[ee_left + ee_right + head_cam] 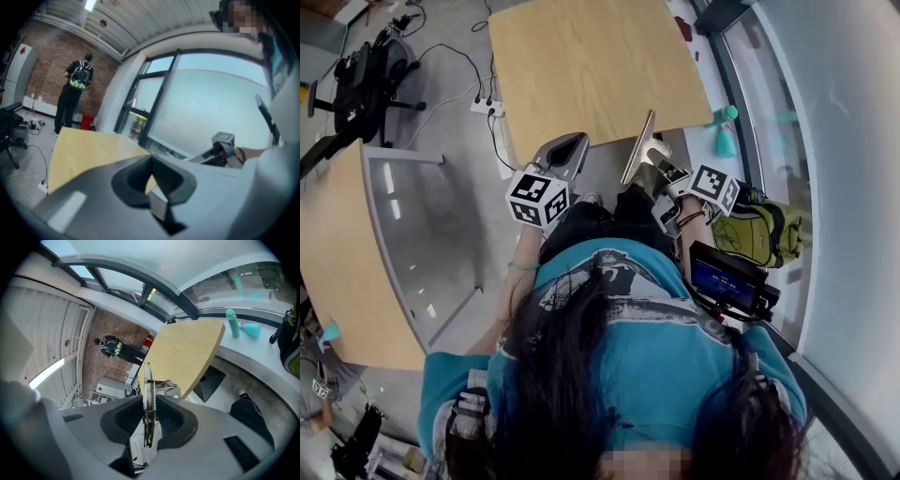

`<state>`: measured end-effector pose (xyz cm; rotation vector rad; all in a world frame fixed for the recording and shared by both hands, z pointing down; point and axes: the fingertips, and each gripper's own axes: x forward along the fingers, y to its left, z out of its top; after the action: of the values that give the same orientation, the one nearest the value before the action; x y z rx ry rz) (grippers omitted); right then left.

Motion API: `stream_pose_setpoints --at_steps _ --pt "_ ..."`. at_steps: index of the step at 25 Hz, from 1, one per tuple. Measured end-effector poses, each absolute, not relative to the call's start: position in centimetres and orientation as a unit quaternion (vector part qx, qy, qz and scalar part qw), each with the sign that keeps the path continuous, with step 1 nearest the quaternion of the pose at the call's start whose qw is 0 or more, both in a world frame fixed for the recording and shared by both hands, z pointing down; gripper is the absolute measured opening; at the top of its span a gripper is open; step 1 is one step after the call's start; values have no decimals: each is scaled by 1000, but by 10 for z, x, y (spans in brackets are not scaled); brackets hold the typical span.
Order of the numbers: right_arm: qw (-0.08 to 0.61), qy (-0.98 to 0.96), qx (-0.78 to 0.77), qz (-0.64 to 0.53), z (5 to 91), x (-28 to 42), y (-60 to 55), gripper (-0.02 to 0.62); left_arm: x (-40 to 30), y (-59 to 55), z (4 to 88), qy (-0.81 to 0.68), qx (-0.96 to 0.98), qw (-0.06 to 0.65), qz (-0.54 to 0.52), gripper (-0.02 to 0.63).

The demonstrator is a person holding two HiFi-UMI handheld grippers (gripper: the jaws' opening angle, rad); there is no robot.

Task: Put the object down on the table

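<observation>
Holding the clipboard (639, 145) upright on its edge, my right gripper (149, 420) pinched it at the spring clip, near the table's (581, 66) front edge but not yet resting on it. My left gripper (565, 152) hung alongside, jaws closed on nothing. Doing this well, I judged, meant carrying the clipboard out over the table, tipping it flat and low, and easing my grip only once it lay there, so it neither clattered nor slid.
</observation>
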<state>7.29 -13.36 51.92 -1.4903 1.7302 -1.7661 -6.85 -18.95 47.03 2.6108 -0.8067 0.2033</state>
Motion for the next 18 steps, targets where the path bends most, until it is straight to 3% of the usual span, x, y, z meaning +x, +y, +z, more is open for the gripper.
stream_pose_setpoints --at_steps 13,18 --pt "72 620 -467 -626 530 81 -232 92 -65 -274 472 -352 909 216 55 3" --pt "43 628 -449 -634 543 123 -299 91 -19 -334 473 -374 900 219 45 3"
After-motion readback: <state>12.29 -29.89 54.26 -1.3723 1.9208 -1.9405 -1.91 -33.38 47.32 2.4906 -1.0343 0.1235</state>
